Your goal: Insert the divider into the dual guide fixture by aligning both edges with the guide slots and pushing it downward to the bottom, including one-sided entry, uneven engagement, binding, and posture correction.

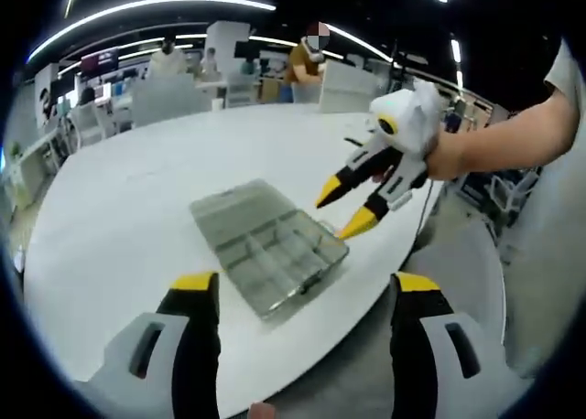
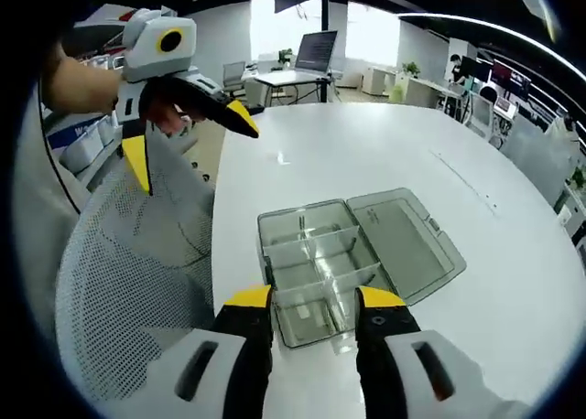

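Note:
A clear plastic compartment box (image 1: 265, 245) lies on the white round table (image 1: 119, 218) near its edge, with its lid (image 2: 407, 241) folded open flat. Clear dividers (image 2: 316, 252) stand inside the box and split it into cells. My left gripper (image 1: 305, 291) is open and hangs short of the box with nothing between its jaws. A hand holds my right gripper (image 1: 344, 209) open, its yellow tips just off the box's edge. In the right gripper view, my right gripper (image 2: 314, 300) straddles the near end of the box (image 2: 307, 273). The left gripper (image 2: 189, 137) hovers open at upper left.
A grey mesh chair (image 2: 128, 254) stands beside the table edge by the box. The person's forearm (image 1: 513, 135) reaches in from the right. Desks, monitors and people (image 1: 307, 62) fill the office beyond the table. Bare white tabletop (image 2: 366, 154) stretches past the box.

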`<action>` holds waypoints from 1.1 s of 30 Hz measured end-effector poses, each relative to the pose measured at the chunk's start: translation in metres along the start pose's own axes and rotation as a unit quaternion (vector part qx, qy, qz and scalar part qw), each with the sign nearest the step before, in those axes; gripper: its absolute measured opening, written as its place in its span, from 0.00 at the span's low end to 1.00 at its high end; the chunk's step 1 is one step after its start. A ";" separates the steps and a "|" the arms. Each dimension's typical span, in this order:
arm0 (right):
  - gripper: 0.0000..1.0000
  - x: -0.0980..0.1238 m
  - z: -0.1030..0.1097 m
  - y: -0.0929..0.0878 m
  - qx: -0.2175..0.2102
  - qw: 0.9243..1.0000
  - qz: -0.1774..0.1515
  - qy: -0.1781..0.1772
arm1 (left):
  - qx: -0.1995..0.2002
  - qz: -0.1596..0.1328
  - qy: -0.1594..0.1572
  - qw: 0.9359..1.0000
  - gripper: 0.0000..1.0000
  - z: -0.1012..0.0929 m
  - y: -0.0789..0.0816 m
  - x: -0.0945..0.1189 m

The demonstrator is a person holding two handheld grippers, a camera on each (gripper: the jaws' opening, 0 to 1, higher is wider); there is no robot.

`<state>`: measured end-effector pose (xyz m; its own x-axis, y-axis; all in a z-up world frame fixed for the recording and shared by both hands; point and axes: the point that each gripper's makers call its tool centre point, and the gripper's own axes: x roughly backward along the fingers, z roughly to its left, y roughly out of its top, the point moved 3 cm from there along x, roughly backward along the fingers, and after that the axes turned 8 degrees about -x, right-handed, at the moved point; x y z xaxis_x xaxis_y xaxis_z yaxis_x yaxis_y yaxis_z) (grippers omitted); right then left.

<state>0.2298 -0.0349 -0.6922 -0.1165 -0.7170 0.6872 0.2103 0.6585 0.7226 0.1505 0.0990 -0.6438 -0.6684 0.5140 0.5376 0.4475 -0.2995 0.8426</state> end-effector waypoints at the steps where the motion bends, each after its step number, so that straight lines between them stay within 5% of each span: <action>1: 0.32 0.000 0.001 0.000 -0.001 1.000 -0.001 0.000 | -0.003 0.001 0.000 1.000 0.74 0.003 -0.001 0.002; 14: 0.42 -0.001 0.005 0.014 -0.054 0.997 -0.043 -0.036 | -0.018 0.010 -0.021 1.000 0.75 0.053 -0.020 0.017; 33: 0.47 -0.005 0.002 0.007 -0.075 0.995 -0.039 -0.050 | -0.049 0.030 -0.031 0.998 0.73 0.123 -0.061 0.013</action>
<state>0.2297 -0.0262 -0.6907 -0.2325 -0.7340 0.6381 0.3387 0.5539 0.7606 0.1876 0.2225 -0.6921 -0.6026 0.5414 0.5863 0.4232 -0.4060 0.8100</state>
